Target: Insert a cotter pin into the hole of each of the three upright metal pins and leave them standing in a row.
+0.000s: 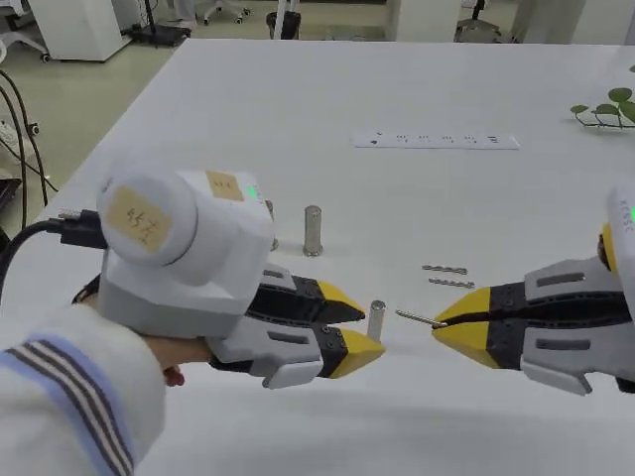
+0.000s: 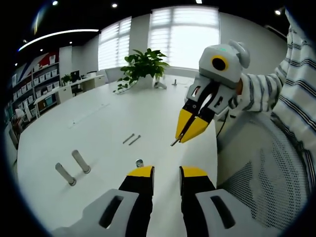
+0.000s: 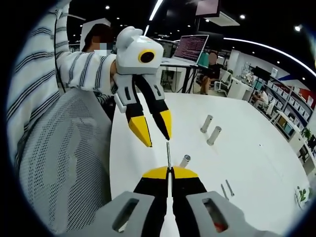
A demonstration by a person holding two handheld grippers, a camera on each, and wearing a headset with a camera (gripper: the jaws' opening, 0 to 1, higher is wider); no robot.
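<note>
at lower centre my right gripper (image 1: 443, 324) clamps a cotter pin (image 1: 415, 317) beside the nearest metal pin (image 1: 376, 319), left gripper (image 1: 363, 328) gaping empty; i judge all three insertions not yet done.

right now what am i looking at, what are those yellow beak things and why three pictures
There is no robot arm: a person holds a two-jaw tool in each hand. The head view comes from a headset camera looking down at the table. The two round views come from cameras riding on the tools. The left hand-held gripper is open, near a short upright metal pin. The right hand-held gripper is shut on a cotter pin that points at that metal pin. Two more metal pins stand further back, and two spare cotter pins lie on the table.
</note>
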